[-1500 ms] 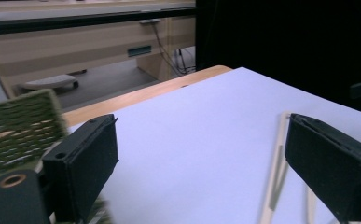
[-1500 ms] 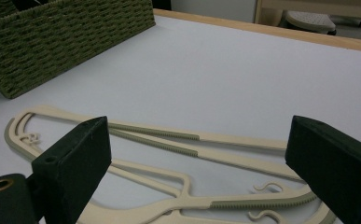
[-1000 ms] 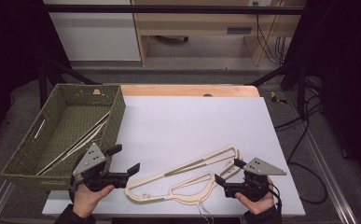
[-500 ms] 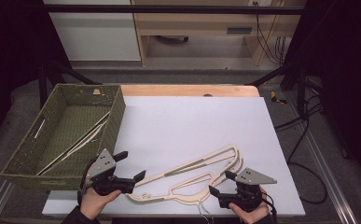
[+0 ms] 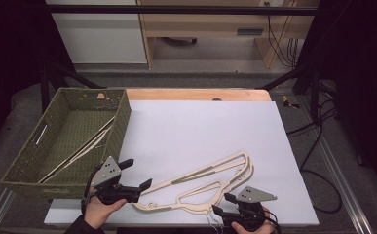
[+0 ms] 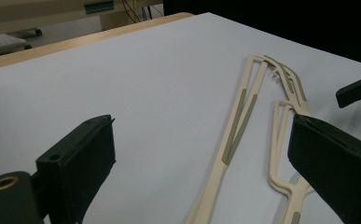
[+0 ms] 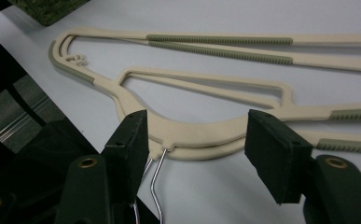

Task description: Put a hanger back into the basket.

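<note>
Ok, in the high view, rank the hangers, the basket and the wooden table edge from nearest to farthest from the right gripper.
From the right gripper:
1. Hangers: directly at its jaws, front of the table.
2. Basket: across on the left side.
3. Wooden table edge: along the far side.

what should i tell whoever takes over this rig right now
Right tongs: jaws have just been closing around the neck of the cream hangers, just above the wire hooks; the pads are not yet pressing.
Left tongs: open, empty, at the hangers' left end.
Things: two cream hangers lie stacked flat on the white table near its front edge. The green basket at the left already holds pale hangers.
Done: some hangers are in the basket.
Left: probably finish the grip, lift the pair and put them in the basket.
</note>
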A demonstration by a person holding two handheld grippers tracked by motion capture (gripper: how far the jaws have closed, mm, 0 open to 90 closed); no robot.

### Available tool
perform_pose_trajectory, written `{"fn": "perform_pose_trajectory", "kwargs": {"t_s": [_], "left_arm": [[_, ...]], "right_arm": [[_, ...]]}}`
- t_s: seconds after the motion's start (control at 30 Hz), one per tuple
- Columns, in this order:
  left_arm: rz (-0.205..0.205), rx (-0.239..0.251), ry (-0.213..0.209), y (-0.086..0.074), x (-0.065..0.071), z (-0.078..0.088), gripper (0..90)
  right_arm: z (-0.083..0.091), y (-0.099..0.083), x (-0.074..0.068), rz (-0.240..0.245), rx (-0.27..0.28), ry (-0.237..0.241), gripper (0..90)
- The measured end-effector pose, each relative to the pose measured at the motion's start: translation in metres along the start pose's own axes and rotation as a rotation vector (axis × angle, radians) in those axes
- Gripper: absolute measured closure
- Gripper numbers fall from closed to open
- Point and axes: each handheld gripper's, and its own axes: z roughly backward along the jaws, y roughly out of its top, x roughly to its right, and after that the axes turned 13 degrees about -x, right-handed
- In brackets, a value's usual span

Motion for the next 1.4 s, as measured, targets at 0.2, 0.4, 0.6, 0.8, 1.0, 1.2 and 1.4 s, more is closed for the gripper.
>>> {"fn": "perform_pose_trajectory", "kwargs": {"t_s": [0.2,0.4,0.6,0.8,1.0,1.2,1.4], "left_arm": [[-0.009,-0.019,-0.002,-0.001,0.002,-0.003,7.3],[-0.010,-0.019,-0.003,-0.001,0.002,-0.004,7.3],[-0.015,-0.035,-0.007,-0.002,0.005,-0.008,7.3],[-0.017,-0.037,-0.010,-0.002,0.006,-0.009,7.3],[-0.022,-0.047,-0.013,-0.002,0.008,-0.012,7.4],[-0.030,-0.057,-0.019,-0.003,0.012,-0.015,7.4],[-0.043,-0.073,-0.029,-0.002,0.018,-0.021,7.5]], "right_arm": [[-0.007,-0.003,0.000,-0.029,-0.050,0.020,52.9],[-0.014,-0.005,-0.006,-0.044,-0.100,0.035,63.7],[-0.020,-0.006,-0.011,-0.038,-0.138,0.041,72.8],[-0.026,-0.006,-0.017,-0.044,-0.164,0.046,78.4],[-0.026,-0.006,-0.021,-0.066,-0.177,0.023,84.8],[-0.026,-0.005,-0.021,-0.112,-0.182,0.007,87.5],[-0.021,-0.002,-0.017,-0.141,-0.168,-0.051,89.5]]}}
